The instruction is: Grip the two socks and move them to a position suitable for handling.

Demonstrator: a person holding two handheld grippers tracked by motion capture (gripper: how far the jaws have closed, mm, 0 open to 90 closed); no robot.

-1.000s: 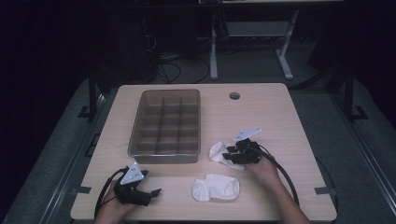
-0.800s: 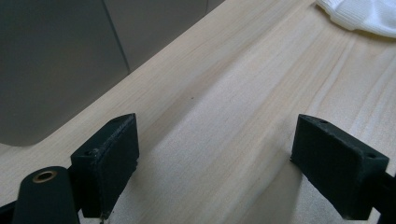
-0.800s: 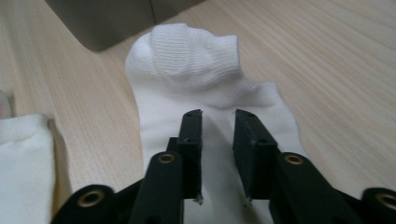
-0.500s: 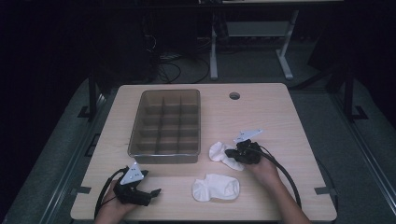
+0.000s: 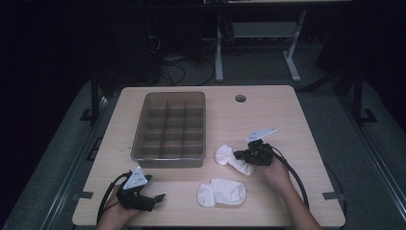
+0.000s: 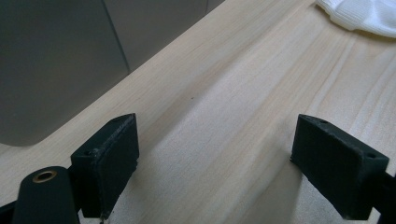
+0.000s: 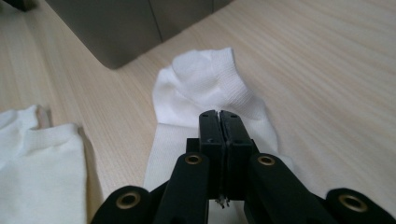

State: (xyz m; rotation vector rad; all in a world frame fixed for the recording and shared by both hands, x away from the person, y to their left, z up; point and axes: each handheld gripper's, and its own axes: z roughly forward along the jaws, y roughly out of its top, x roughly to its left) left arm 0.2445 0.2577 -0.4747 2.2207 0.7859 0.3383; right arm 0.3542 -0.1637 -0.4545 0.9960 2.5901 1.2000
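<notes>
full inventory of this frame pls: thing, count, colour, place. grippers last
Wooden table: 1, light wood, centre; round cable hole near its far edge.
Clear plastic divided organiser box: 1, smoky grey, left-centre of table, compartments look empty.
White ankle socks: 2. One right of the box's near corner, pinched by the right gripper; the other lies loose near the front edge.
Desk frame legs: pale grey, on the floor behind the table.
Cables: dark, on the floor behind.
Left gripper: black, front-left of table, jaws wide apart over bare wood, nothing between them.
Right gripper: black, right-centre, jaws have just closed on the sock.
</notes>
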